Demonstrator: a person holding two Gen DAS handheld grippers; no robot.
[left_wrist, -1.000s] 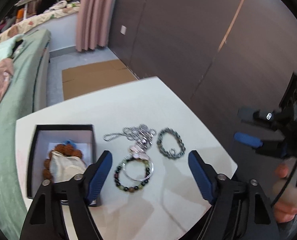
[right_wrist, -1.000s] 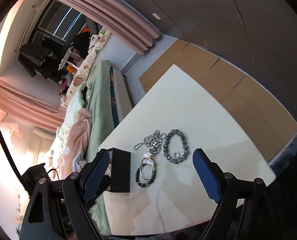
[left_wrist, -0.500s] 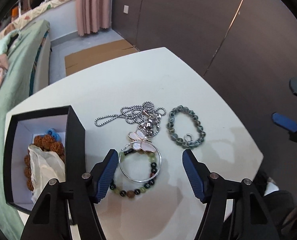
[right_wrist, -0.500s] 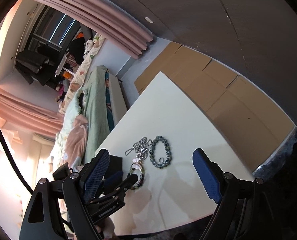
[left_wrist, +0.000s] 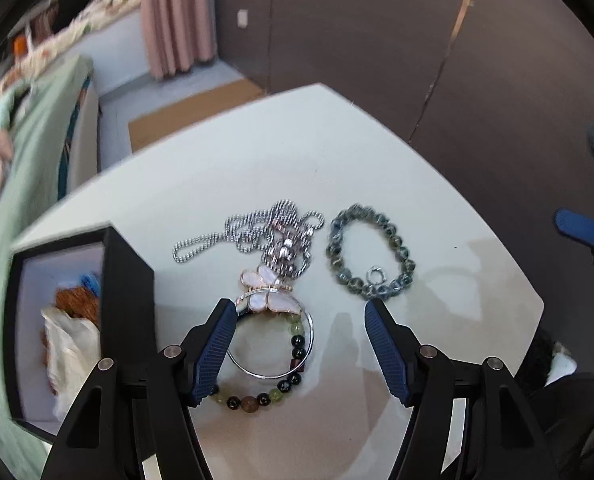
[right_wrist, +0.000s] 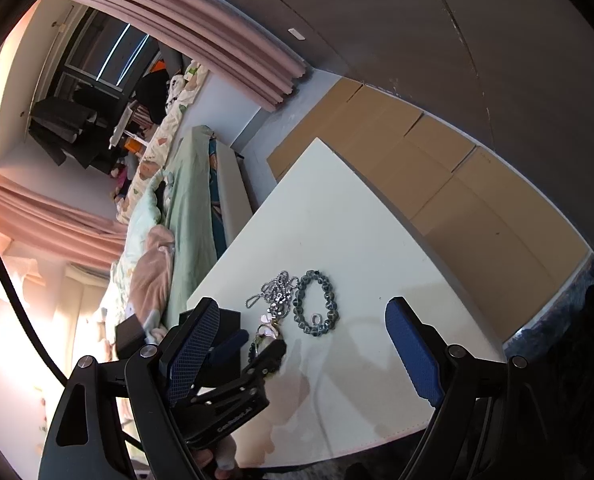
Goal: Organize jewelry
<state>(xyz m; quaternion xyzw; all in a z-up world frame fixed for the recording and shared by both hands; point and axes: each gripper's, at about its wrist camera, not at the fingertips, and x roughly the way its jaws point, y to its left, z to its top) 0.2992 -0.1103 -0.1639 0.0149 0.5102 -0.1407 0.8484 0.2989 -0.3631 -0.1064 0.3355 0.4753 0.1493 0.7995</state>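
On the white table [left_wrist: 257,152] lie a silver bangle with a butterfly charm [left_wrist: 275,338], a multicolour bead bracelet [left_wrist: 257,398] under it, a silver ball-chain necklace [left_wrist: 265,232] and a grey-green bead bracelet [left_wrist: 371,254]. An open black jewelry box [left_wrist: 127,300] at the left holds brown beads and a white pouch. My left gripper [left_wrist: 297,312] is open, low over the bangle, its fingers either side of it. My right gripper [right_wrist: 303,320] is open and empty, higher up and back from the table; the grey-green bracelet [right_wrist: 315,302] and the left gripper's body [right_wrist: 233,396] show in its view.
A bed with green bedding [right_wrist: 185,200] stands beyond the table's left side. Flat cardboard [right_wrist: 437,168] lies on the floor by a dark wall. The table's near edge [right_wrist: 377,440] is close to my right gripper.
My left gripper has come down and forward over the bangle and beaded bracelet. The right gripper has barely moved.
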